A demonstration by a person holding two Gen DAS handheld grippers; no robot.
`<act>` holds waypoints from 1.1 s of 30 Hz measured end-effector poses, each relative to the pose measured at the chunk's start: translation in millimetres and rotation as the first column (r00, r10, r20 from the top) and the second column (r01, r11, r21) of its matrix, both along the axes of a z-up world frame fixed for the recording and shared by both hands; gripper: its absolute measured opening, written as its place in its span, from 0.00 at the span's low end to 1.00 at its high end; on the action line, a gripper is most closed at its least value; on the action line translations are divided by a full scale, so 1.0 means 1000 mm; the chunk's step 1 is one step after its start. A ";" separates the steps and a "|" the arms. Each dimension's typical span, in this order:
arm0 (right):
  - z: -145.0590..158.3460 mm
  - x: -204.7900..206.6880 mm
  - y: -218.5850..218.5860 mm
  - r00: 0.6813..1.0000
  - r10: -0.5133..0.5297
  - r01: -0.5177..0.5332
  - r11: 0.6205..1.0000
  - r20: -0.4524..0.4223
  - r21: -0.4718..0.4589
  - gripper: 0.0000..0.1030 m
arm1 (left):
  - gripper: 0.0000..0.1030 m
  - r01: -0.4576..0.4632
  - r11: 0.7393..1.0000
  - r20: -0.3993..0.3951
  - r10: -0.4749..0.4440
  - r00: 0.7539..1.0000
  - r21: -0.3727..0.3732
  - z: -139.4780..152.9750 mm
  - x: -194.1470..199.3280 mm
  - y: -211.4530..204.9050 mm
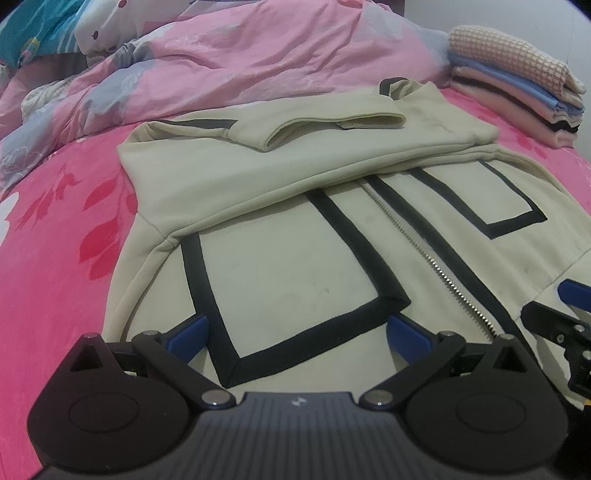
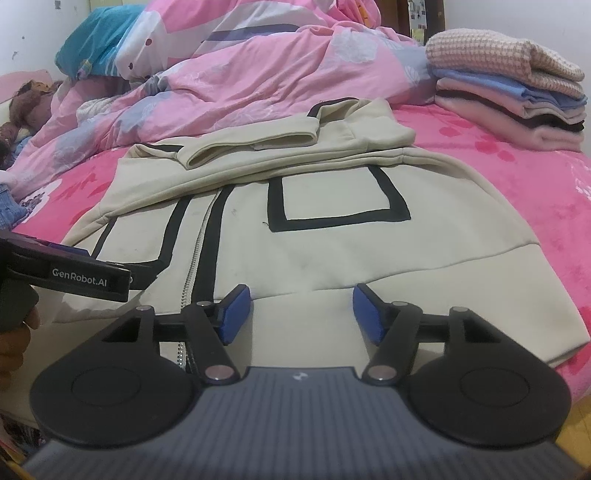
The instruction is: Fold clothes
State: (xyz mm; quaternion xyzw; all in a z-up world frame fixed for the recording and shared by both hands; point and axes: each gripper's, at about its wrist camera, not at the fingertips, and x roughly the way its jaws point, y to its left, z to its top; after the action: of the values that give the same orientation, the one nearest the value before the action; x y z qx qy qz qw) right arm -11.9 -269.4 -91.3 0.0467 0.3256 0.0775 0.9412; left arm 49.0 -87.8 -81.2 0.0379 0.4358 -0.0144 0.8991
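Left wrist view looks across a bed (image 1: 48,236) covered by a bright pink sheet printed with red flowers. A cream zip jacket (image 1: 288,258) with black-banded pockets lies flat on that sheet, filling the middle of the picture, its sleeves folded across the upper part at 12 o'clock. The left tongs (image 1: 295,332) hang over the jacket's near hem with jaws wide, nothing between the blue pads; one black-edged pocket shows in the gap. The right tongs (image 1: 565,321) enter at 3 o'clock.

Beyond the jacket, at 11 o'clock, a crumpled pink and pale-blue quilt (image 1: 240,55) is heaped against the far side. A stack of folded clothes (image 1: 517,88) sits on the sheet at 2 o'clock, apart from the jacket, with a checked knit piece on top.

From the right wrist view, the right tongs (image 2: 301,314) stand fairly wide above the hem, just right of the zipper (image 2: 192,258), pads clear of the cloth. A white wall (image 2: 33,33) rises at 10 o'clock, and a teal pillow (image 2: 96,40) lies by it.
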 end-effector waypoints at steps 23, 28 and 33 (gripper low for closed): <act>0.000 0.000 -0.002 1.000 0.021 -0.021 0.999 -0.003 0.026 0.70 | 1.00 -0.014 0.999 0.024 0.013 1.000 0.045 0.002 -0.004 -0.008; -0.001 0.001 -0.002 1.000 0.024 -0.024 0.999 -0.004 0.031 0.72 | 1.00 -0.013 0.998 0.032 0.011 0.999 0.059 0.002 -0.005 -0.010; 0.000 0.000 -0.002 1.000 0.023 -0.023 0.999 -0.004 0.032 0.73 | 1.00 -0.012 0.997 0.040 0.009 0.999 0.070 0.002 -0.006 -0.011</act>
State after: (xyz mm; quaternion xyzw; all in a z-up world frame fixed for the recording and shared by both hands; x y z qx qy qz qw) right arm -11.7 -271.0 -91.6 0.0582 0.3268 0.0933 0.9387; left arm 42.9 -99.2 -79.3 0.0674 0.4182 0.0065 0.9058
